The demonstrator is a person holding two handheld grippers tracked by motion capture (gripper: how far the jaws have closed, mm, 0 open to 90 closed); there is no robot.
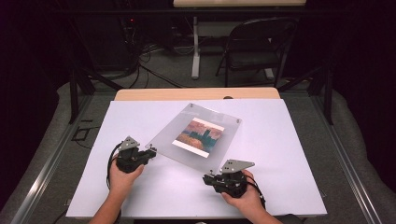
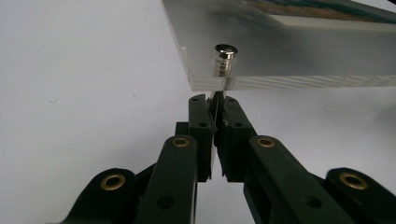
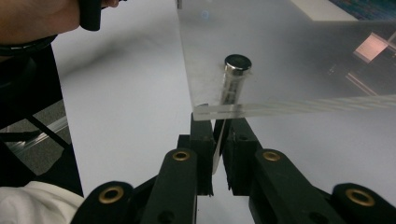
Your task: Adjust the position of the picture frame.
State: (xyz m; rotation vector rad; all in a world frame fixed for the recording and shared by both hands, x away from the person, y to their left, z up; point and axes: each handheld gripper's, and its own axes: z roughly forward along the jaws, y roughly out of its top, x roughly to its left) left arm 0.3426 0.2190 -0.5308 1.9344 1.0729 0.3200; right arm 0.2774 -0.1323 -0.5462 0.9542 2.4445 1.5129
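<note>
Clear frame (image 1: 196, 135) with picture (image 1: 199, 134) flat on white table (image 1: 280, 154), centre, turned diamond-wise. Left gripper (image 1: 150, 152) at frame's 9 o'clock corner; in left gripper view, jaws nearly closed around metal post (image 2: 224, 58) beneath corner. Right gripper (image 1: 208, 178) at 6 o'clock corner; jaws nearly closed likewise below post (image 3: 233, 79). Firm grip on either post: cannot tell. Folding chair (image 1: 257, 46) at 12 o'clock, beyond table.
</note>
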